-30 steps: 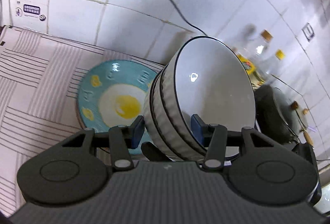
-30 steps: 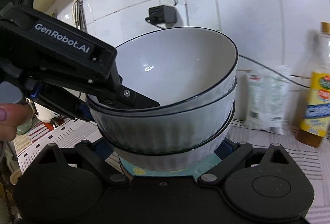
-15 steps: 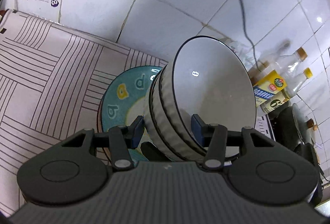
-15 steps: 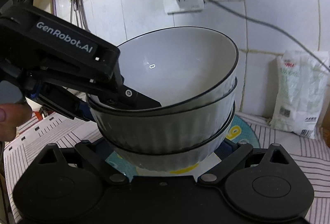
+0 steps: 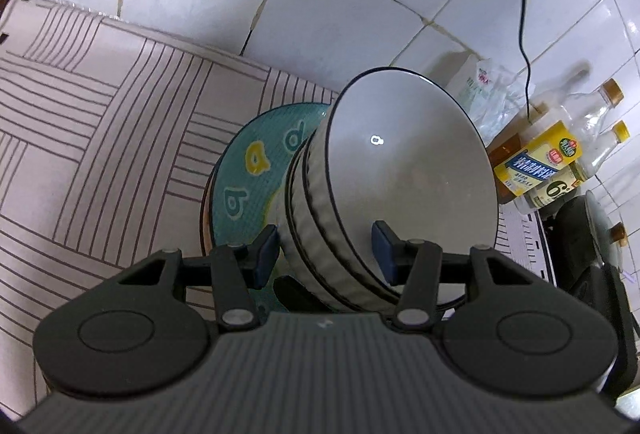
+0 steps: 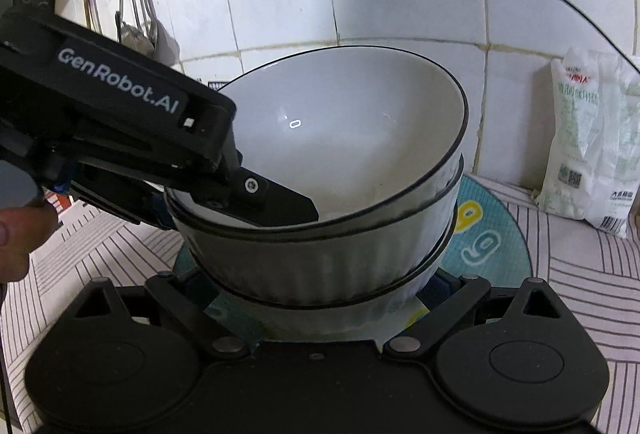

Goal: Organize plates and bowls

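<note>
Left wrist view: my left claw [image 5: 325, 250] pinches the nested grey ribbed ceramic bowls [image 5: 384, 194], right claw [image 6: 320, 298] steadying below, cannot tell its grip; teal round plate [image 5: 256, 170] near counter's back edge awaits them.

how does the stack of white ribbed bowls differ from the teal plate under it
The stack of white ribbed bowls is deep, plain inside and dark-rimmed; the teal plate is flat with yellow and white letter shapes. The bowls are gripped by the left gripper; the plate lies on the striped mat. Both are round.
</note>
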`<state>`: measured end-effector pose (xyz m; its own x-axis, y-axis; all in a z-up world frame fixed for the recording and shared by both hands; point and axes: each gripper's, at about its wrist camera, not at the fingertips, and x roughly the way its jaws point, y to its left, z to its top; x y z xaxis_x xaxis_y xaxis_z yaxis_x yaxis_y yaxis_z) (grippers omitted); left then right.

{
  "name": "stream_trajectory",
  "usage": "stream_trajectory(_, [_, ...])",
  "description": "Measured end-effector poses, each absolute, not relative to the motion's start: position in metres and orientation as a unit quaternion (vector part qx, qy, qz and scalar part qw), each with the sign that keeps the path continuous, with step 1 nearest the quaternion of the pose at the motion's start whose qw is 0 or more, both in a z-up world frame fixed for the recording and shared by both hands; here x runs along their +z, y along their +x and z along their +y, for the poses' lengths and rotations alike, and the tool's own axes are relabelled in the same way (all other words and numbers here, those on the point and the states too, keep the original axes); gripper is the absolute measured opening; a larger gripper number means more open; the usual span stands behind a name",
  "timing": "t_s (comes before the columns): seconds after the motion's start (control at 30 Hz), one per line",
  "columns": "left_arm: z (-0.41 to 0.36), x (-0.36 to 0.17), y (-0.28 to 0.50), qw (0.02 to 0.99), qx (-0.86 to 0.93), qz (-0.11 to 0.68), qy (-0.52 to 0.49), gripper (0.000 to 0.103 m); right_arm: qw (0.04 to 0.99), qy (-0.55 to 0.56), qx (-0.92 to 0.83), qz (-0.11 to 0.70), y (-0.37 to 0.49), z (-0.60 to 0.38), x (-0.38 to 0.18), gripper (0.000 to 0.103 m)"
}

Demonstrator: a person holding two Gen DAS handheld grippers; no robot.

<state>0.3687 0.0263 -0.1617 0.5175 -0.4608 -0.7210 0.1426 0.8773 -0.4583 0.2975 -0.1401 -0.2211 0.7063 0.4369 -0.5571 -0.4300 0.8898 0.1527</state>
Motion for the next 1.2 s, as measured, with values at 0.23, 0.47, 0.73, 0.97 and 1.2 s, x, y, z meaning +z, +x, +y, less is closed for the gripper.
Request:
stream_trajectory(0.23, [0.027, -0.161, 0.37, 0.852, -0.173, 0.463, -0.173, 0.051, 0.925, 0.002, 0.233, 0.301, 0.299, -0.136, -0.223, 0.1])
stream_trajectory(0.47, [0.019, -0.149, 0.368, 0.863, -0.145, 0.465, -0.137, 0.052, 0.922, -0.007, 0.217, 0.321, 0.296, -0.133, -0.22, 0.099])
stream_trajectory(0.73, [0.028, -0.103, 0.336, 0.887, -0.137, 0.426, -0.111, 0.059, 0.93, -0.017, 0.153, 0.333, 0.258, -0.141, -0.187, 0.1])
stream_trajectory(0.97, [0.024, -0.058, 0.3, 0.902, -0.141, 0.4, -0.078, 0.06, 0.931, 0.015, 0.121, 0.343, 0.225, -0.154, -0.152, 0.1])
stream_trajectory(1.2, [0.038, -0.005, 0.247, 0.917, -0.128, 0.373, -0.057, 0.067, 0.936, 0.012, 0.081, 0.343, 0.198, -0.153, -0.116, 0.1])
